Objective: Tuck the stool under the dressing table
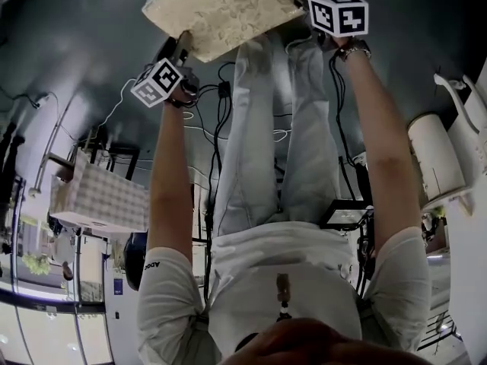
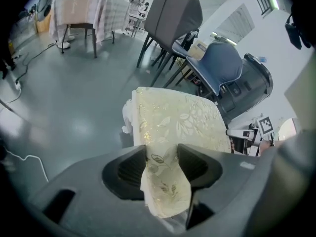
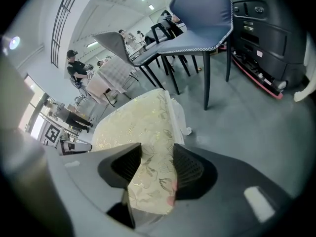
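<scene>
Gripping stool [image 1: 221,10] seat at top centre of frame; clamped by left gripper [image 2: 161,164] on left edge, by right gripper [image 3: 157,164] on right edge.

One stool [image 1: 217,10]. Two grippers at its seat edges: the left gripper [image 2: 162,164] and the right gripper [image 3: 157,167]. Beyond the stool stand two chairs, one grey chair [image 2: 173,9], one blue chair [image 2: 219,65], and one cloth-covered table [image 2: 84,9].

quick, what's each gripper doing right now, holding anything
Left gripper: jaws closed on the padded seat edge of the stool.
Right gripper: jaws closed on the same seat, at its other side.
</scene>
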A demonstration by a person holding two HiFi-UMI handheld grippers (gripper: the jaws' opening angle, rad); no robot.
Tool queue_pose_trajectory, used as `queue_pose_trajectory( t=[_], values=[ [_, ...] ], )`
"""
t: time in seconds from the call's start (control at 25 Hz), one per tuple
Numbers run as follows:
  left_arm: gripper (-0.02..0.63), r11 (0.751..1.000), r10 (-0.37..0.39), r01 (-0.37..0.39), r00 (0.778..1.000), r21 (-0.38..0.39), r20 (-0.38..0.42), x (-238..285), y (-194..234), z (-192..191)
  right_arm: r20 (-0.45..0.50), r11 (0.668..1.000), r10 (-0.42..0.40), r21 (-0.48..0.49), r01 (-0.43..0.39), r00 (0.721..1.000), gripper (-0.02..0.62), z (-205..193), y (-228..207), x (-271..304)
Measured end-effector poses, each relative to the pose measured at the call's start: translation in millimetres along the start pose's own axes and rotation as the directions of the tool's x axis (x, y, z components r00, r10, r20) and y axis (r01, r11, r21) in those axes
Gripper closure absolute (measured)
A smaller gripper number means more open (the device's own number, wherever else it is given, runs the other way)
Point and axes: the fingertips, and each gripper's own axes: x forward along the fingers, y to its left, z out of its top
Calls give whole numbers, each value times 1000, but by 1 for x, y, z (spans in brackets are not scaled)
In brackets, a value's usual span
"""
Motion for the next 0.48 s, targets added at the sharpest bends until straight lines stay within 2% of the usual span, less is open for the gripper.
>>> queue_pose_trajectory(
  t=[0.24, 0.48],
  values=[
    [396, 998, 13, -14, 1000, 58, 5, -1, -2, 15, 52, 999, -8, 39, 6, 999, 414, 0, -1, -11],
    [399, 985, 7, -1, 999, 175, -35, 9, -13, 32, 101, 993, -41, 116, 30, 994, 453, -21, -13, -26]
  ],
)
